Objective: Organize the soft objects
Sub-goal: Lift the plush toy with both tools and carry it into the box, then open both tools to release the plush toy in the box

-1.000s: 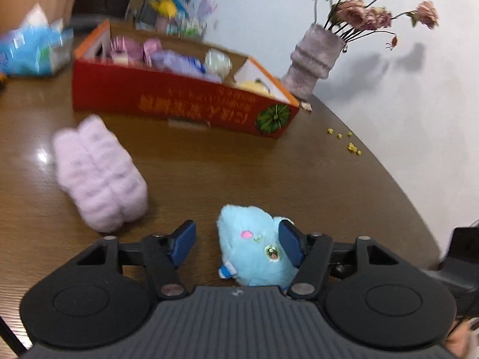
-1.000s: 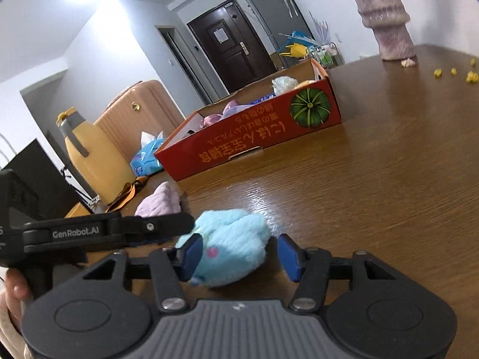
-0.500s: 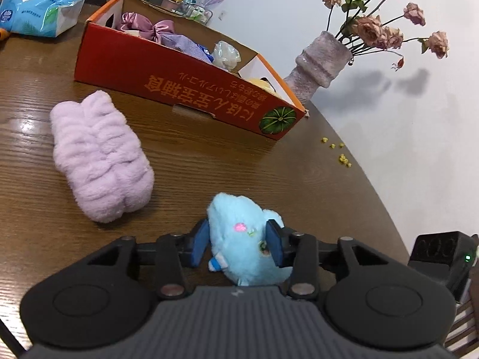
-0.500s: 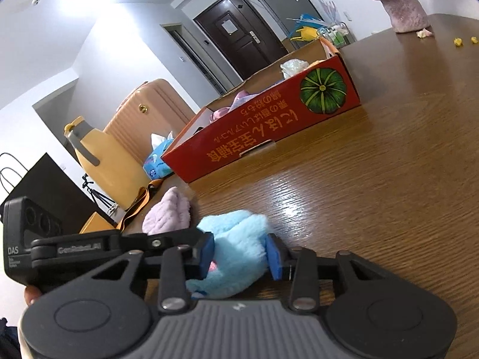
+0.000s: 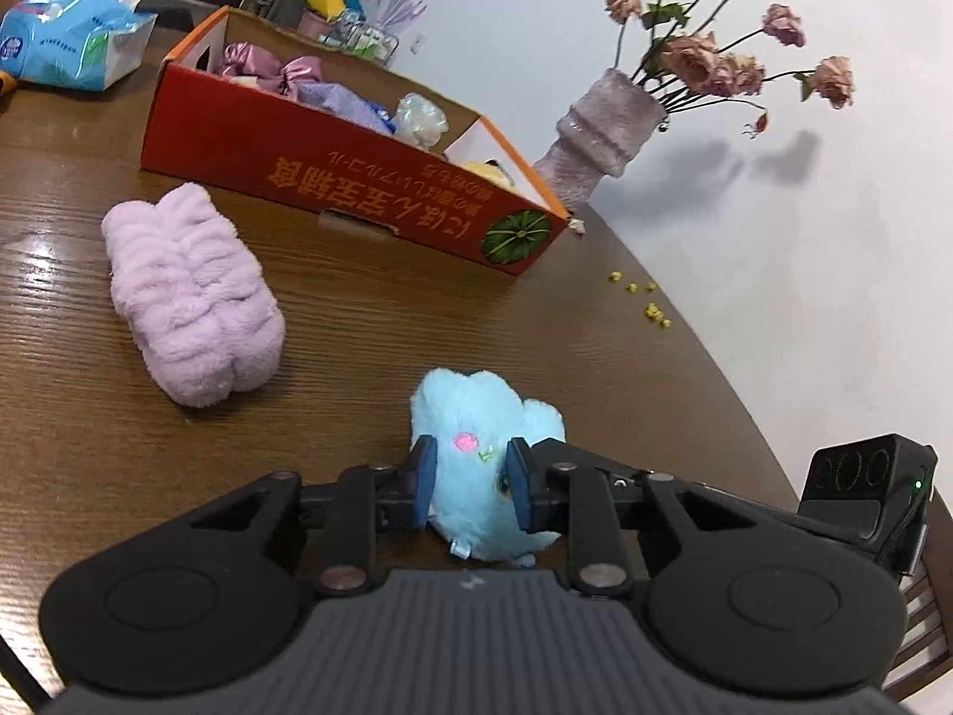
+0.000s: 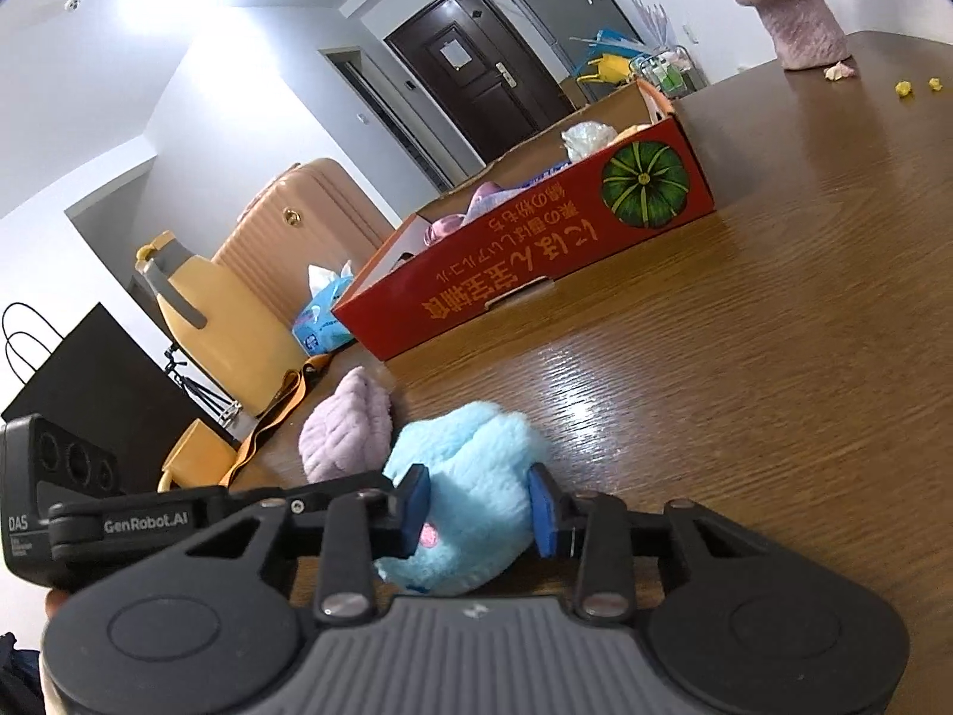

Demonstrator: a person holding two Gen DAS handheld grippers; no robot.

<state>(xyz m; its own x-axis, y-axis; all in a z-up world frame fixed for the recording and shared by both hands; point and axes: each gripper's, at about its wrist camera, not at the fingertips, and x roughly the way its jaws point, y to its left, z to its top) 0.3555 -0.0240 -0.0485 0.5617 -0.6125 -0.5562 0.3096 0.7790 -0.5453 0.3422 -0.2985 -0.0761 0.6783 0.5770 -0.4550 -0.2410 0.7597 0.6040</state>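
The blue plush toy (image 5: 476,417) lies on the brown desk (image 5: 369,322), near the cameras and well apart from the red cardboard box (image 5: 333,179) that stands farther back with other soft things already inside it. Both claws have it at once: the left claw (image 5: 470,485) has its blue pads pressed into the plush at the face end, and its jaws are closing further; the right claw (image 6: 479,506) straddles the body from the other side, its pads touching the fur on both flanks, jaws likewise closing. Judging by how the pile dents under the pads, the toy is light and very squashy, so it should give a lot before the grip firms up; it is not fragile and not slippery, but a pinch on loose fur alone could let it sag or twist out. The stuffed middle of the body looks the better place to hold than an ear or edge. To the left of the toy lies a lilac fluffy roll (image 5: 190,304), not yet in the box, equally soft and probably best taken across its narrow width.
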